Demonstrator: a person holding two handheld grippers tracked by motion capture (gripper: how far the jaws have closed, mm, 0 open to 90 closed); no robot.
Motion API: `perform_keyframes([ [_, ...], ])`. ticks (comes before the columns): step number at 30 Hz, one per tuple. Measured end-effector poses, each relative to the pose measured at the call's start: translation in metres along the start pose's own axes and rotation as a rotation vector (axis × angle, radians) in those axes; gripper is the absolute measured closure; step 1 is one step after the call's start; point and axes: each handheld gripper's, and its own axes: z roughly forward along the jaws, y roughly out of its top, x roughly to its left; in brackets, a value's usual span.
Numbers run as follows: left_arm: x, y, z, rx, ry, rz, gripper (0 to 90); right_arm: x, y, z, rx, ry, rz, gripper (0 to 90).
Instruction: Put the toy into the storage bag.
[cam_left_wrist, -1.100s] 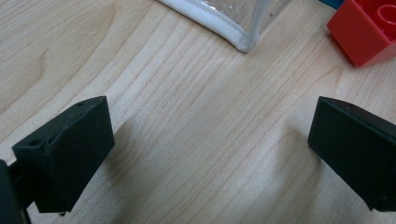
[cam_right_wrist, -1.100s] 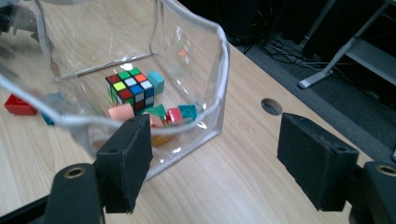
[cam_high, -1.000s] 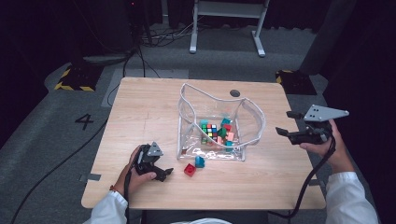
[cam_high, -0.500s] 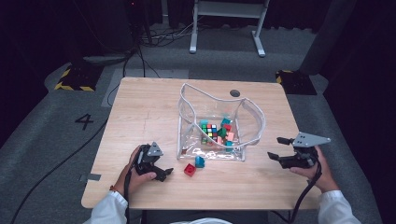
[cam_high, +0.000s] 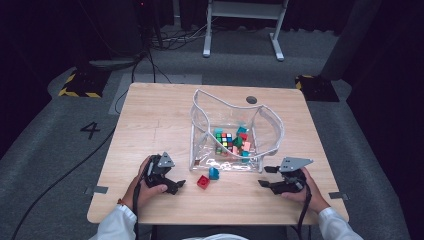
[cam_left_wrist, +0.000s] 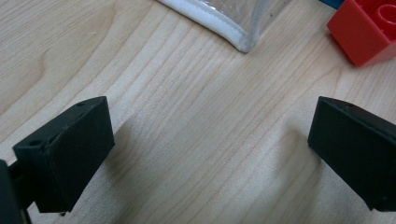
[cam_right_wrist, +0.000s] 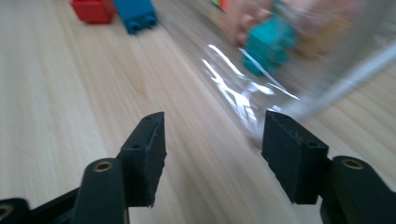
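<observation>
Light wooden table (cam_high: 150, 130), roughly square, centre of the high view, grey floor around it. Dark round hole (cam_high: 251, 100) near its upper edge, right of centre. Clear plastic bag (cam_high: 200, 127) with white trim sits open on the middle of the top, small coloured blocks (cam_high: 231, 142) inside at its lower right. Just below the bag, on bare wood: red block (cam_high: 203, 181) and blue block (cam_high: 214, 173), side by side, touching or nearly so.
</observation>
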Motion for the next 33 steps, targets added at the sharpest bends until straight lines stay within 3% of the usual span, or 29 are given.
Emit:
perform_keyframes([
  [5, 0.0, 0.0, 0.0, -0.002, 0.0, -0.001, 0.4, 0.016, 0.007, 0.024, -0.009, 0.029, -0.038, 40.7],
  [7, 0.0, 0.0, 0.0, 0.0, 0.0, 0.0, 0.4, 0.023, 0.011, 0.033, 0.017, 0.035, -0.02, 39.9],
  [9, 0.0, 0.0, 0.0, -0.001, -0.001, -0.002, 0.4, 0.027, 0.014, 0.043, 0.029, 0.053, -0.054, 39.2],
  [10, 0.0, 0.0, 0.0, -0.001, -0.001, 0.001, 0.4, 0.031, 0.016, 0.047, 0.054, 0.044, -0.066, 38.9],
  [11, 0.0, 0.0, 0.0, -0.001, -0.001, -0.002, 0.4, 0.034, 0.019, 0.052, 0.045, 0.041, -0.085, 39.2],
  [19, 0.0, 0.0, 0.0, -0.001, -0.001, -0.002, 0.4, 0.05, 0.045, 0.086, 0.056, 0.071, -0.098, 40.0],
  [23, 0.0, 0.0, 0.0, -0.001, -0.001, -0.002, 0.4, 0.055, 0.055, 0.1, 0.041, 0.072, -0.115, 38.8],
  [24, 0.0, 0.0, 0.0, -0.001, -0.001, -0.002, 0.4, 0.057, 0.056, 0.102, 0.048, 0.073, -0.097, 38.1],
  [27, 0.0, 0.0, 0.0, -0.001, -0.002, -0.002, 0.4, 0.058, 0.062, 0.108, 0.059, 0.069, -0.101, 35.9],
  [30, 0.0, 0.0, 0.0, -0.001, -0.002, -0.002, 0.4, 0.056, 0.066, 0.116, 0.033, 0.09, -0.148, 35.7],
  [32, 0.0, 0.0, 0.0, -0.001, -0.001, -0.002, 0.4, 0.061, 0.069, 0.118, 0.05, 0.087, -0.114, 35.7],
  [33, 0.0, 0.0, 0.0, -0.001, -0.002, -0.002, 0.4, 0.06, 0.07, 0.119, 0.051, 0.086, -0.131, 35.8],
])
